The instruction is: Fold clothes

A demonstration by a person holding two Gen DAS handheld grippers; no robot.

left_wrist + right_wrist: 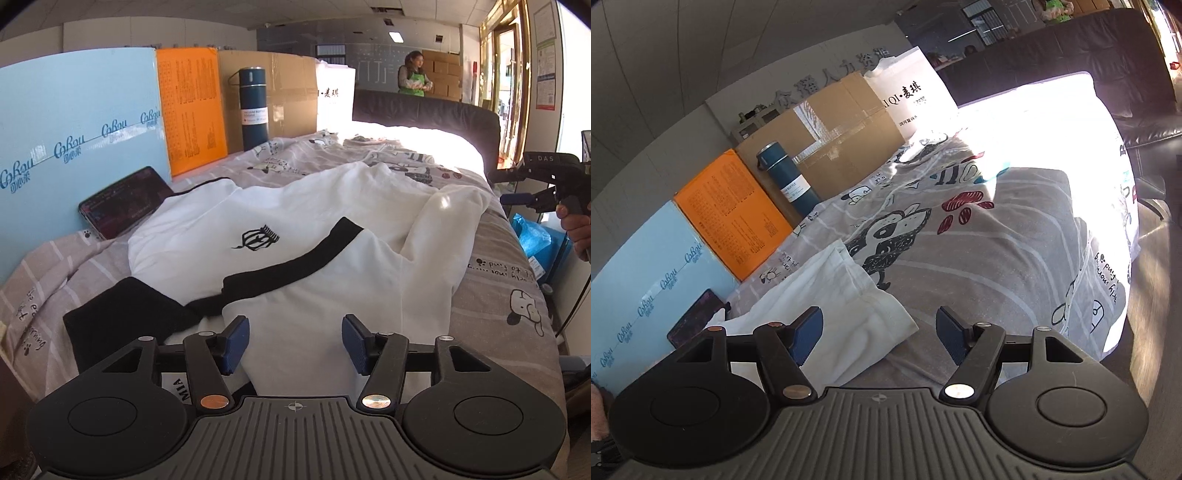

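A white sweatshirt (295,229) with black trim and a small black crest lies partly folded on the grey cartoon-print bedsheet (509,295). Its black cuff (122,317) rests at the near left. My left gripper (293,341) hovers open just above the garment's near white edge, nothing between its blue pads. In the right wrist view, a white fold of the sweatshirt (827,295) reaches under the left pad. My right gripper (879,334) is open over that corner and the sheet. The right gripper (517,199) also shows at the left wrist view's right edge, held by a hand.
A smartphone (125,201) leans on a light blue box (74,136) at the left. An orange box (192,110), a dark blue bottle (253,107) and a cardboard box (280,92) line the bed's far side. A person (413,74) stands far back. The bed edge drops at right.
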